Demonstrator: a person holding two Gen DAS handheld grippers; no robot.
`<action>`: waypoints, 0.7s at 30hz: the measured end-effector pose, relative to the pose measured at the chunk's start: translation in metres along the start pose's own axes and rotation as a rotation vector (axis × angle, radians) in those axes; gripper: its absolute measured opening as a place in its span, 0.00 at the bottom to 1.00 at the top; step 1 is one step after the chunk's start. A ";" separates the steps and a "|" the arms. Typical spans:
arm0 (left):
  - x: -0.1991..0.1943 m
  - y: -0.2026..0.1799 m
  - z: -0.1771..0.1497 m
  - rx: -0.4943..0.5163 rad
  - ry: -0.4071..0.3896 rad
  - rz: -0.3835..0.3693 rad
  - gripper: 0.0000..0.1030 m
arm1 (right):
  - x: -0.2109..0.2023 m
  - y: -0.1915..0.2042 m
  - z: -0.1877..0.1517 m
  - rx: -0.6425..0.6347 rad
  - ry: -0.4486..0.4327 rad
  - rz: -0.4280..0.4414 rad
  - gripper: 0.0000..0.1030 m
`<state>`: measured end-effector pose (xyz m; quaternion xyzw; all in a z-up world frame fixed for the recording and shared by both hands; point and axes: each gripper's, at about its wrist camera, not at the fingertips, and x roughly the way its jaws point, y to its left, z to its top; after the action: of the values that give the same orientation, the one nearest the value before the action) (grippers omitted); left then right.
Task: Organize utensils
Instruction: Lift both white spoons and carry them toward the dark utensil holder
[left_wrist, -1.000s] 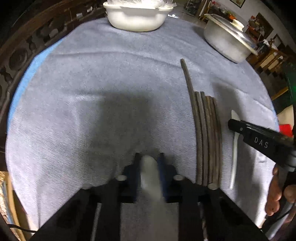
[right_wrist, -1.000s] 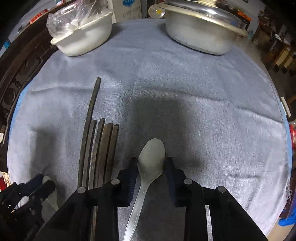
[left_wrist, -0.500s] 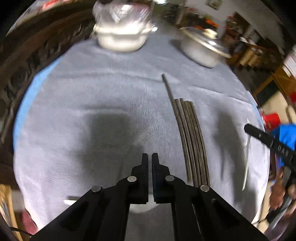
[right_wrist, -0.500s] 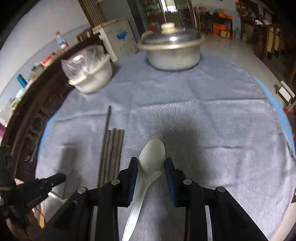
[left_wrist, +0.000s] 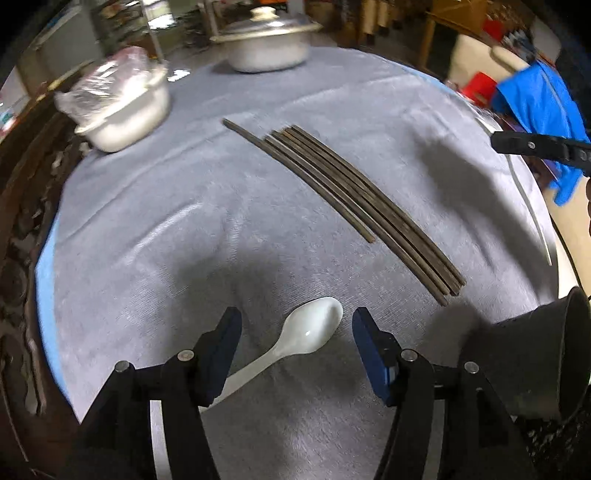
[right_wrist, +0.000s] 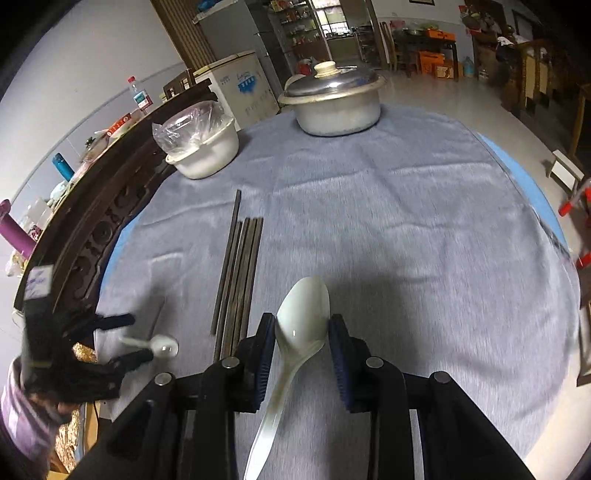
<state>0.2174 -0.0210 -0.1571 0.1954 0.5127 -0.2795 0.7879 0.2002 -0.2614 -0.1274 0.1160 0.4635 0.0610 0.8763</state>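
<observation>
**Q:** What do your two tongs have right now?

**A:** My right gripper (right_wrist: 302, 326) is clamped on a white ceramic spoon (right_wrist: 303, 308). Its blue-padded fingers press both sides of the bowl, the bowl points away from me, and the handle runs back between the black arms. My left gripper (left_wrist: 291, 325) is spread wide with nothing in it. A second white spoon (left_wrist: 310, 328) lies flat on the cloth between its fingers, touching neither, its handle angled back to the lower left.

**Q:** Where is everything else?

**A:** A grey-blue cloth (right_wrist: 406, 221) covers the round table. A bundle of dark chopsticks (right_wrist: 240, 266) lies side by side on it, one stick reaching further forward than the rest. In the right wrist view the bundle is just left of my held spoon; in the left wrist view the chopsticks (left_wrist: 354, 199) lie just beyond the loose spoon, slanting away to the upper left.

**Q:** Anything at the far side?

**A:** A lidded metal pot (right_wrist: 332, 99) and a white bowl covered with clear plastic (right_wrist: 203, 147), well apart from the utensils. A dark carved wooden rail (right_wrist: 96, 229) curves along the table's left edge.
</observation>
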 end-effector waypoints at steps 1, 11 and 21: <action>0.003 -0.001 0.000 0.023 0.010 -0.003 0.61 | -0.002 -0.002 -0.004 0.006 0.001 -0.001 0.31; 0.023 -0.014 -0.007 0.188 0.097 -0.076 0.38 | -0.029 -0.007 -0.022 0.040 -0.077 -0.005 0.31; -0.004 -0.003 -0.022 0.049 -0.005 -0.047 0.35 | -0.081 0.037 -0.029 -0.001 -0.276 0.068 0.31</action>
<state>0.1988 -0.0095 -0.1627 0.2017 0.5082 -0.3108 0.7775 0.1305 -0.2383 -0.0691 0.1383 0.3344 0.0743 0.9293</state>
